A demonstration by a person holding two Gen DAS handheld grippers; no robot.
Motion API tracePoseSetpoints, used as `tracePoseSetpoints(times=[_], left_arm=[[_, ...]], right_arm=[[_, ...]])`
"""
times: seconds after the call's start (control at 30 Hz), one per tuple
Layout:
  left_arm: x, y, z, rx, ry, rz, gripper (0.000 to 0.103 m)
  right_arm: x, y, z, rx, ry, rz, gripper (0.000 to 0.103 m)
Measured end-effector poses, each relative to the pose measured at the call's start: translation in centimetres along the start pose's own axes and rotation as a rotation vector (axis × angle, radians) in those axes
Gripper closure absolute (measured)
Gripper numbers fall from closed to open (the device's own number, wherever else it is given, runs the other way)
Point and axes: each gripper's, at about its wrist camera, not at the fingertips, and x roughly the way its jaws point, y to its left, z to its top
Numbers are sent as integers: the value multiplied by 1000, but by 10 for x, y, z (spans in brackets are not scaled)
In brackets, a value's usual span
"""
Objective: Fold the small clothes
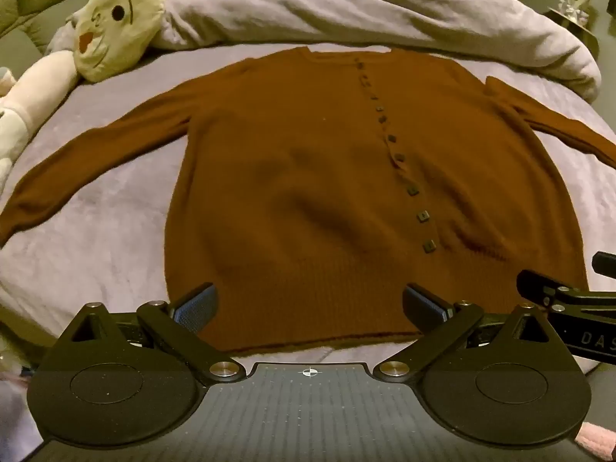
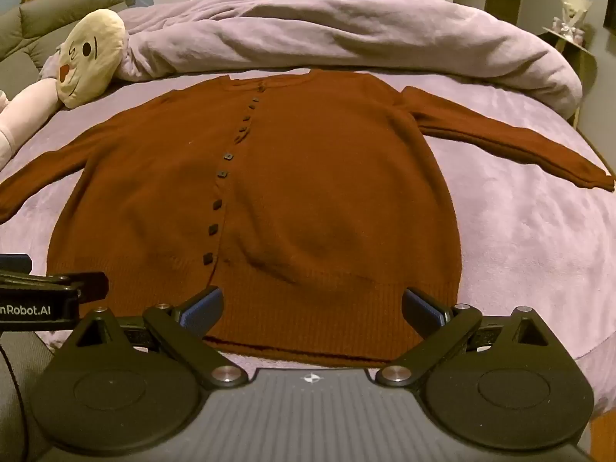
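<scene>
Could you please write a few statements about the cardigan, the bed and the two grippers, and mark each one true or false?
1. The brown cardigan lies spread flat with both sleeves stretched out. True.
2. The left gripper is clamped on the hem. False: its jaws stand wide open and hold nothing.
3. A row of dark buttons runs down the cardigan's front. True.
4. The plush toy lies on top of the cardigan. False: it lies beside it, near the far left corner.
5. The right gripper is open. True.
</scene>
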Motion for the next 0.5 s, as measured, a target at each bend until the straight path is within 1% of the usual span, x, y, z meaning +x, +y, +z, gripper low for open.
tracePoseSetpoints(times=[0.43, 0.5], left_arm=[[-3, -5, 3, -1, 6, 8, 0], [-3, -5, 2, -3, 5, 5, 0]], right_arm=[[0, 2, 1, -1, -3, -2, 4], [-5, -1, 2, 1, -4, -2, 4]])
